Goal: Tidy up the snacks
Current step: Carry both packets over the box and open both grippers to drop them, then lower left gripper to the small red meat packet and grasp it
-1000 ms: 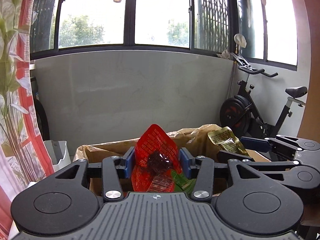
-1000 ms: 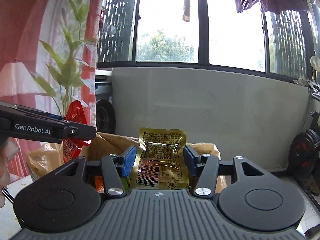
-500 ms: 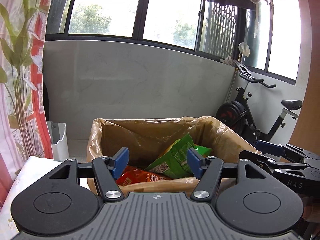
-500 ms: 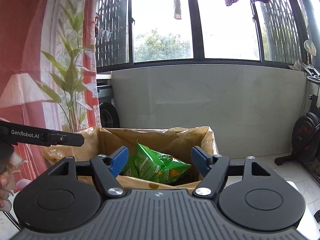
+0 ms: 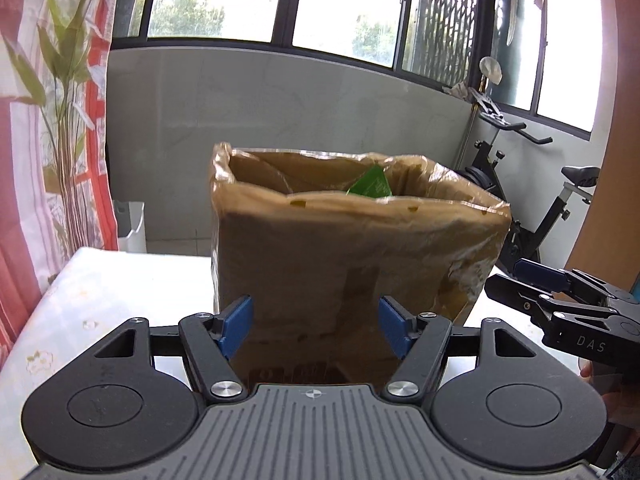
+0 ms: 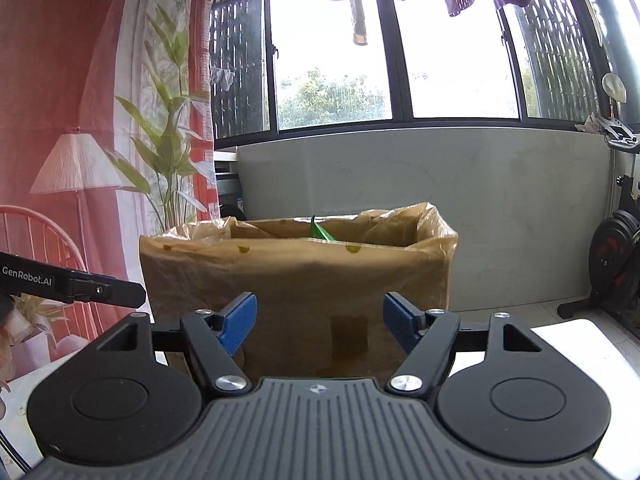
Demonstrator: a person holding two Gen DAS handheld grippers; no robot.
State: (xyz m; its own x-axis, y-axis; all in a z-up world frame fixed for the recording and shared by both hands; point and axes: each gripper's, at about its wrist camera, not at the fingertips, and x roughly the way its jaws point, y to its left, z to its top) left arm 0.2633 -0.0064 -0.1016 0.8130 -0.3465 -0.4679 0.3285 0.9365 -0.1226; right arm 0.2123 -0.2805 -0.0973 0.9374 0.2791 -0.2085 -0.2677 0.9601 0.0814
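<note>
A cardboard box (image 5: 352, 248) lined with a brown plastic bag stands on the white table (image 5: 120, 292), right in front of both grippers. Over its rim only a corner of a green snack packet (image 5: 370, 184) shows; the rest of what lies inside is hidden. My left gripper (image 5: 316, 320) is low in front of the box wall, its jaws opening with nothing between them. In the right wrist view the box (image 6: 296, 272) and the green packet (image 6: 318, 232) appear again, and my right gripper (image 6: 320, 318) stands open and empty beside the left one.
An exercise bike (image 5: 520, 200) stands on the floor to the right of the table. A white bin (image 5: 130, 226) sits by the wall at the left. A tall plant (image 6: 168, 140), a lamp (image 6: 76, 168) and a red chair (image 6: 40, 232) stand further left.
The red packet left my left gripper and the gold packet left my right gripper; both went into the box. Both grippers opened, then drew back and sank below the box rim.
</note>
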